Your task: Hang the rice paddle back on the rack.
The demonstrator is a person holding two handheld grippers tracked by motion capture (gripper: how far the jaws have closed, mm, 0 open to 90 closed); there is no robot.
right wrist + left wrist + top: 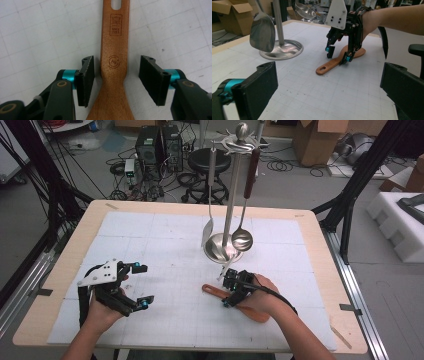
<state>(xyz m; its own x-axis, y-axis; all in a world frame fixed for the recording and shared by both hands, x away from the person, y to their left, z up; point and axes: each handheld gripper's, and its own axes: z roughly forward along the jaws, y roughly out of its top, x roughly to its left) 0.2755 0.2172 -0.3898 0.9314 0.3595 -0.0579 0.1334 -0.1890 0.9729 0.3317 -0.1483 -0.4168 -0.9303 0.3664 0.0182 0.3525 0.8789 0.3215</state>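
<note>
I see a wooden table (65, 270) under a white gridded mat (150, 245), with a steel utensil stand (223, 247) at the middle and a wooden spatula (212, 291) lying nearer, right of centre.

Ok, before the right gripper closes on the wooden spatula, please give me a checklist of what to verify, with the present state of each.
1. Right gripper straddles the wooden spatula at its handle neck: ok.
2. Pads pressing the handle: not ok, gaps remain on both sides.
3. Handle centred between the jaws: not ok, it sits nearer one pad.
4. Spatula lies flat on the white mat: ok.
5. Utensil stand clear of the spatula: ok.
6. Left gripper open and apart: ok.
</note>
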